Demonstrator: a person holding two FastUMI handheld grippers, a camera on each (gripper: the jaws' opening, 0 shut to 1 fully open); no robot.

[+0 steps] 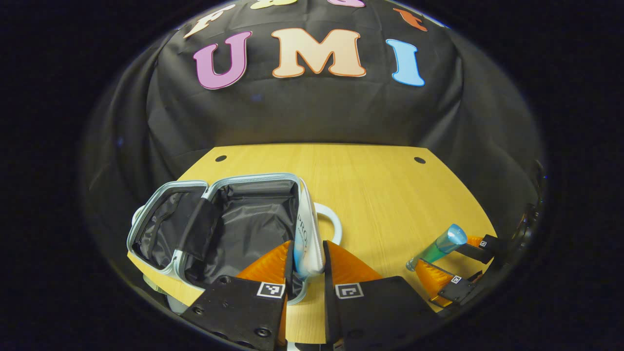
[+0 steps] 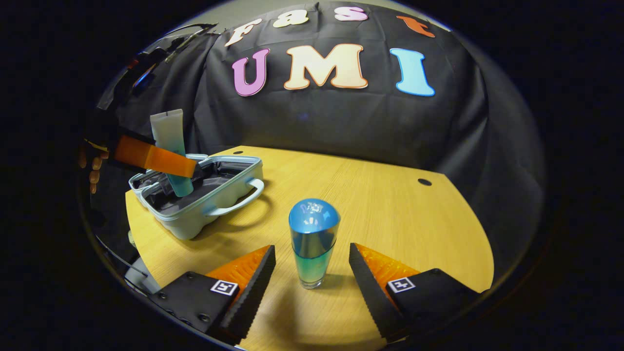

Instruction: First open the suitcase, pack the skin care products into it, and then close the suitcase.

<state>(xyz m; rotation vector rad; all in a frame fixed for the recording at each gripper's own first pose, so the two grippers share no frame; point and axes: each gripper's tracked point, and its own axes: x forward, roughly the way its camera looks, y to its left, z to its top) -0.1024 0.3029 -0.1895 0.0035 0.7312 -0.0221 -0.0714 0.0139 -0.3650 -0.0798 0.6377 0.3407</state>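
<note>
In the left gripper view, the left gripper (image 1: 308, 265) is seen clamped on a white squeeze tube (image 1: 308, 234), both fingers pressed flat against its sides, and the tube is held just over the right edge of the open suitcase (image 1: 161, 222), whose dark-lined halves lie spread on the wooden table (image 1: 380, 195). Farther right, the right gripper (image 1: 441, 265) is seen standing wide around a blue bottle (image 1: 438, 248). A clean drop is judged to call for the tube being carried further over the lining before the fingers are released, so that the rim is not struck. In the right gripper view, the blue bottle (image 2: 313, 239) is shown upright on the table between the parted fingers, neither of which is touching it. The tube (image 2: 171, 151) is seen hanging cap-down above the suitcase (image 2: 209, 195), with its handle (image 2: 243, 200) facing the bottle. The bottle looks tall and narrow, so an even, centred squeeze low on the body is advised, lest it be tipped.
</note>
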